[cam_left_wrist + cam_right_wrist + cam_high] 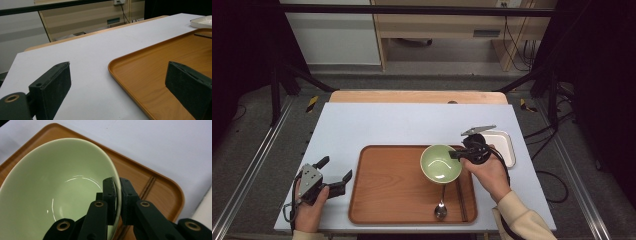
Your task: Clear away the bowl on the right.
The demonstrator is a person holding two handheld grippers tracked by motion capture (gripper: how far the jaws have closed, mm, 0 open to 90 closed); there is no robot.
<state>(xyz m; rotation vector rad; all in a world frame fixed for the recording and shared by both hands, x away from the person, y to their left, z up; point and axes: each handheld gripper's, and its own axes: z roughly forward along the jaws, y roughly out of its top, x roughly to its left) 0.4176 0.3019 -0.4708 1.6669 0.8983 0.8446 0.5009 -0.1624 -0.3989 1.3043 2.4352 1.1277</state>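
A pale green bowl (440,163) (57,185) hangs over the right part of the wooden tray (382,195). My right gripper (457,155) (118,195) is shut on its right rim, one jaw inside the bowl and one outside. The bowl is empty. A metal spoon (441,206) and a pair of dark chopsticks (461,197) lie on the tray below the bowl. My left gripper (334,175) (117,82) rests open at the table's near left, beside the tray's left edge (125,77), with nothing between its jaws.
A white rectangular dish (504,145) (202,22) stands on the table just right of the tray, behind my right hand. The white tabletop (377,122) lies bare beyond the tray. Cables and metal frame legs stand on the floor around the table.
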